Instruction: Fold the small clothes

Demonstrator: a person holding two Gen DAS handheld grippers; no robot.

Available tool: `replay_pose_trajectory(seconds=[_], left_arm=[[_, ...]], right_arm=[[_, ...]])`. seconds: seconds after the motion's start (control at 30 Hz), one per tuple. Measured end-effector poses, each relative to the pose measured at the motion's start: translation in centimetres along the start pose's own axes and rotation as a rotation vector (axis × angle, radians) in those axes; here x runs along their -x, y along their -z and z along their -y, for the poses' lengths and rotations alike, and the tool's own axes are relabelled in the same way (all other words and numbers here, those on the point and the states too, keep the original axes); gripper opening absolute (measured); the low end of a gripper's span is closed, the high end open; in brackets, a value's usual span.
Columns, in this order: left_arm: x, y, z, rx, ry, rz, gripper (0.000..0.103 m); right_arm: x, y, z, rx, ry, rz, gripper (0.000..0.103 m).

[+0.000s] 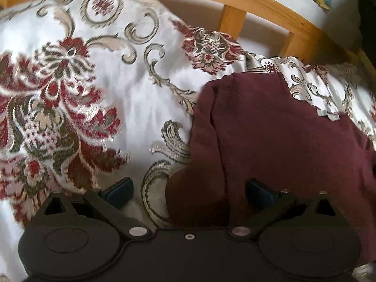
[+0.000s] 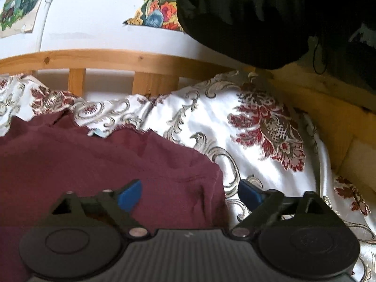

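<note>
A dark maroon garment (image 1: 282, 141) lies on a white bedspread with red and beige flowers (image 1: 129, 94). In the left wrist view its left edge runs between the jaws of my left gripper (image 1: 189, 192), which stand wide apart and hold nothing; the right finger (image 1: 258, 191) is over the cloth, the left over the bedspread. In the right wrist view the garment (image 2: 94, 164) fills the lower left. My right gripper (image 2: 190, 195) is open over its right edge, and no pad presses on the cloth.
A wooden bed rail with slats (image 2: 117, 58) runs along the far side, also seen as the rail (image 1: 258, 2). Behind it is a white wall with colourful pictures (image 2: 18, 4). A black cloth mass (image 2: 246, 18) hangs at the upper right. The bedspread (image 2: 258, 141) extends right.
</note>
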State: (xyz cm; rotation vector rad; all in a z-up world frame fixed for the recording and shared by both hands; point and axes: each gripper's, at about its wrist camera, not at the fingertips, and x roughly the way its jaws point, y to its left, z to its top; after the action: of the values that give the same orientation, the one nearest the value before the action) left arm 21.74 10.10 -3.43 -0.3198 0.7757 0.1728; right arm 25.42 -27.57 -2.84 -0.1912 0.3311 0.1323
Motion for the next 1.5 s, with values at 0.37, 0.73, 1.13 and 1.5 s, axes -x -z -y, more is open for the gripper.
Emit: replay_pose_trajectory(seconds=[0.37, 0.73, 1.13, 1.5], left_arm=[[2.0, 3.2, -0.4, 0.001, 0.031, -0.013, 0.102], [2.5, 4.4, -0.9, -0.018, 0.062, 0.010, 0.103], [2.8, 5.1, -1.2, -0.021, 0.076, 0.016, 0.102], [2.8, 5.1, -1.2, -0.025, 0.075, 0.015, 0.102]], right_arm=[[3.4, 0.4, -3.9, 0.034, -0.092, -0.051, 0.103], [6.1, 3.4, -9.9, 0.080, -0.168, -0.101, 0.103], [4.0, 5.5, -8.8, -0.053, -0.235, -0.158, 0.103], [4.0, 5.5, -8.9, -0.054, -0.235, -0.158, 0.103]])
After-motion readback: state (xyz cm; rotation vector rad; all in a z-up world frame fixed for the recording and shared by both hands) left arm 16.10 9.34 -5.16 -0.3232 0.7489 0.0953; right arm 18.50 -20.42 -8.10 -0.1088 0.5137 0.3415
